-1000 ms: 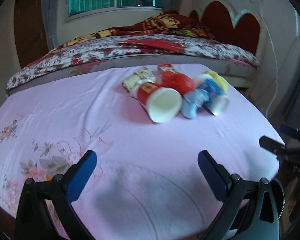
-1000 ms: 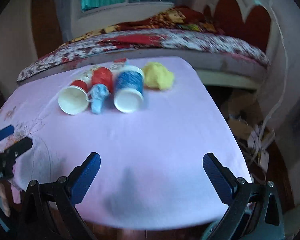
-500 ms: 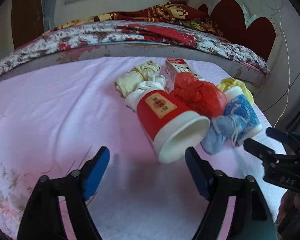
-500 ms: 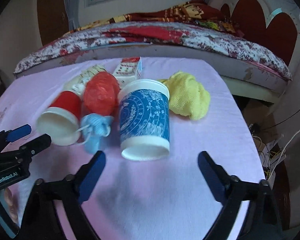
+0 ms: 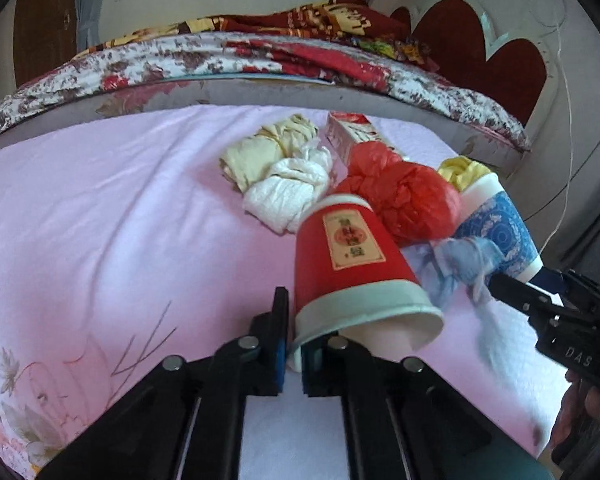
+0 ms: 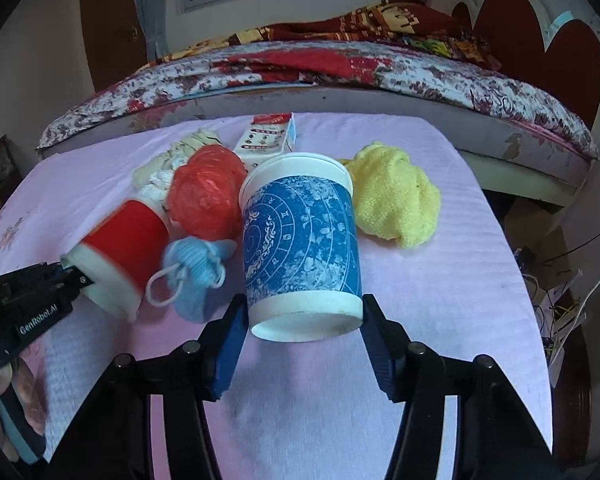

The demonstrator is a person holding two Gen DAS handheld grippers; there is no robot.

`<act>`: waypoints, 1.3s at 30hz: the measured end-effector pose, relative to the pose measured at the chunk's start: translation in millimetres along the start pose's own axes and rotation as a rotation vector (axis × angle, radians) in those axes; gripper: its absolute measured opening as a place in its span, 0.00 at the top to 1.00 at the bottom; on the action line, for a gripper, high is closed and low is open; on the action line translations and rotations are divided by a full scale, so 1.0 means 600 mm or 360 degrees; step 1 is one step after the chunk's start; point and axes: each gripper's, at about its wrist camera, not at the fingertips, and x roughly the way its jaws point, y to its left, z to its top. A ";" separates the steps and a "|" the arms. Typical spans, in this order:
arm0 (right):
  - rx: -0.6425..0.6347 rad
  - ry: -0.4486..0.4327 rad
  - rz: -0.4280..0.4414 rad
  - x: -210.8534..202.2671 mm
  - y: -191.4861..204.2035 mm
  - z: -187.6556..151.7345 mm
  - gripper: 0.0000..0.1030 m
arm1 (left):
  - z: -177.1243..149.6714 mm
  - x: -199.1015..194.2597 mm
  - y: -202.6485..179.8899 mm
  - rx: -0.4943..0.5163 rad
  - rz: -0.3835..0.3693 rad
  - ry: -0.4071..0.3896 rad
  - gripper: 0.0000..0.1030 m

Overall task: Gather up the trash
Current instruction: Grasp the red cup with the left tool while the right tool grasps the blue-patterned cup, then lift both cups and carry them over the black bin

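Observation:
A red paper cup lies on its side on the pink cloth, mouth toward me. My left gripper is shut on its rim wall, one finger outside and one inside. The cup also shows in the right wrist view. A blue patterned cup lies on its side. My right gripper has its fingers on both sides of the cup's mouth end, touching it. A light blue knit pouch, a red plastic bag and a yellow cloth lie around the cups.
A white crumpled rag, a beige cloth and a small carton lie behind the cups. The pink table ends at the right over a cluttered floor. A bed stands behind.
Both grippers moved forward to the cups and closed. The left one took hold of the red cup's rim; the right one closed around the blue cup.

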 end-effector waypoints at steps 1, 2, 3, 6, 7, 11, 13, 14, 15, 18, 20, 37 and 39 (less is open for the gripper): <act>-0.0001 -0.0009 -0.0001 -0.006 -0.001 -0.003 0.44 | -0.006 -0.008 0.003 0.0001 -0.0015 -0.0001 0.96; -0.0001 -0.0016 -0.0005 -0.013 -0.002 -0.007 0.44 | -0.006 -0.009 0.002 0.0001 -0.0023 -0.0001 0.96; 0.0003 -0.0022 -0.0005 -0.020 -0.003 -0.010 0.44 | -0.009 -0.015 0.002 0.0007 -0.0023 -0.0010 0.96; 0.0007 -0.0051 -0.0016 -0.047 -0.006 -0.023 0.44 | -0.015 -0.047 -0.002 0.0017 -0.0031 -0.0067 0.97; 0.0012 -0.0063 -0.0017 -0.058 -0.007 -0.028 0.44 | -0.017 -0.059 -0.005 0.0018 -0.0039 -0.0089 0.97; 0.0013 -0.0100 -0.0026 -0.104 -0.018 -0.051 0.44 | -0.023 -0.092 -0.023 0.0050 -0.0066 -0.0141 0.97; 0.0020 -0.0111 -0.0034 -0.126 -0.027 -0.063 0.44 | -0.029 -0.105 -0.032 0.0061 -0.0097 -0.0152 0.97; 0.0027 -0.0119 -0.0040 -0.140 -0.034 -0.071 0.44 | -0.032 -0.110 -0.036 0.0068 -0.0103 -0.0156 0.97; 0.0036 -0.0127 -0.0042 -0.152 -0.039 -0.078 0.44 | -0.037 -0.116 -0.043 0.0075 -0.0118 -0.0164 0.97; 0.0044 -0.0151 -0.0066 -0.198 -0.060 -0.108 0.44 | -0.053 -0.137 -0.066 0.0106 -0.0154 -0.0189 0.97; 0.0048 -0.0160 -0.0088 -0.223 -0.073 -0.127 0.44 | -0.064 -0.151 -0.089 0.0150 -0.0178 -0.0213 0.97; 0.0293 -0.0242 -0.0277 -0.386 -0.212 -0.258 0.44 | -0.123 -0.201 -0.268 0.0418 -0.0363 -0.0241 0.97; 0.0317 -0.0236 -0.0312 -0.400 -0.228 -0.275 0.44 | -0.133 -0.204 -0.294 0.0463 -0.0386 -0.0237 0.97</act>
